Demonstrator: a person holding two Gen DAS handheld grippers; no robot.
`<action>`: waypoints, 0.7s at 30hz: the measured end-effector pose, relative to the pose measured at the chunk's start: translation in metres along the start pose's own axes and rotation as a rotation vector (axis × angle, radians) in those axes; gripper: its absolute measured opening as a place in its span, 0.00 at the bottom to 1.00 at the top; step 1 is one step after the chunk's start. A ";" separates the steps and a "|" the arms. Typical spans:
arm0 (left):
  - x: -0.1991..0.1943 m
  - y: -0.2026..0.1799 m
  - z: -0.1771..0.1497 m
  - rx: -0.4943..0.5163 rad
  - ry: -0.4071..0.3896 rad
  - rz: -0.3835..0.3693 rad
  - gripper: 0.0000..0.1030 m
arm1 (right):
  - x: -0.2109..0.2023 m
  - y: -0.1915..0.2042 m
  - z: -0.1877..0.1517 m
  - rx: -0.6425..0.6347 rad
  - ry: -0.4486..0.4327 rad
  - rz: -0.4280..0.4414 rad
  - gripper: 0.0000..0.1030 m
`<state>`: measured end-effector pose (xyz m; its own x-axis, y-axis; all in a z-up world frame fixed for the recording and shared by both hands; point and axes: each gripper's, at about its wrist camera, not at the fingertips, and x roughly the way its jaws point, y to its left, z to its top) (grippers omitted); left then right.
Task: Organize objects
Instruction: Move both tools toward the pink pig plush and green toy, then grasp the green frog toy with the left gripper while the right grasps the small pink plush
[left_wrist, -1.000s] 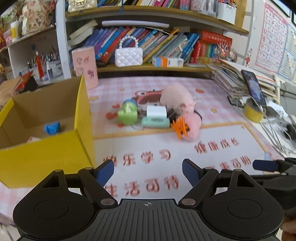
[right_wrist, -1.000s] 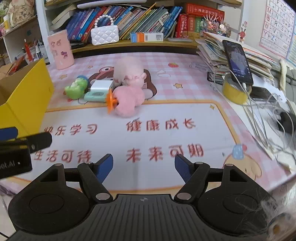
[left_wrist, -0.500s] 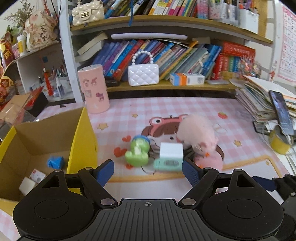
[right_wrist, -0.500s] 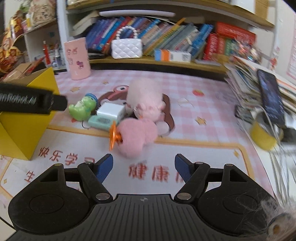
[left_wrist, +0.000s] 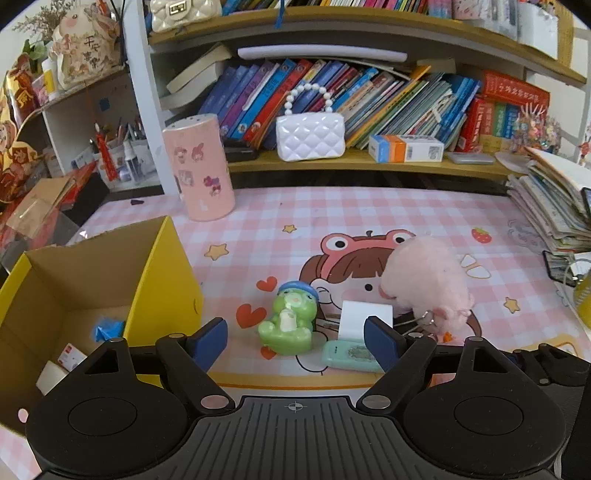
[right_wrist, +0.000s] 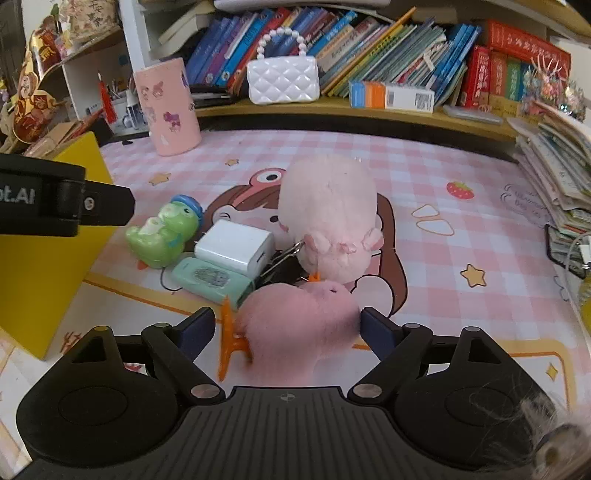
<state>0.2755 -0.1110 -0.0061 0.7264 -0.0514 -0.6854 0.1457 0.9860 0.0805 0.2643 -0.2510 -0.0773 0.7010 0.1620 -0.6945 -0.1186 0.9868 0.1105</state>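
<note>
A cluster of small objects lies on the pink mat: a green frog toy (left_wrist: 290, 319) (right_wrist: 162, 234), a white charger (left_wrist: 365, 319) (right_wrist: 234, 247), a mint case (left_wrist: 349, 354) (right_wrist: 210, 278), a big pink plush (left_wrist: 424, 280) (right_wrist: 328, 214) and a pink pom-pom with an orange clip (right_wrist: 299, 325). My left gripper (left_wrist: 295, 341) is open, just in front of the frog and charger. My right gripper (right_wrist: 286, 330) is open with the pom-pom between its fingers. A yellow cardboard box (left_wrist: 159, 291) (right_wrist: 48, 266) at the left holds a blue item (left_wrist: 107, 328) and small packets.
A pink cylinder (left_wrist: 199, 170) and a white quilted purse (left_wrist: 310, 134) stand at the back by a bookshelf. Stacked books (left_wrist: 554, 214) and a phone lie at the right. The left gripper's finger (right_wrist: 74, 205) reaches in at the right wrist view's left.
Both grippers have moved forward toward the cluster. The left now frames the frog and charger; the right has closed in so the pom-pom lies between its open fingers.
</note>
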 end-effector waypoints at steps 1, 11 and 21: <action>0.004 -0.001 0.001 -0.001 0.002 0.004 0.81 | 0.002 0.000 0.000 0.001 0.004 0.004 0.77; 0.064 0.001 0.005 -0.061 0.101 0.080 0.65 | -0.030 -0.014 -0.001 0.040 -0.035 0.017 0.75; 0.108 0.004 0.001 -0.105 0.185 0.079 0.57 | -0.057 -0.018 0.000 0.075 -0.045 0.012 0.75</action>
<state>0.3551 -0.1126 -0.0787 0.5960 0.0471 -0.8016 0.0154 0.9974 0.0701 0.2264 -0.2784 -0.0398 0.7309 0.1726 -0.6603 -0.0759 0.9821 0.1727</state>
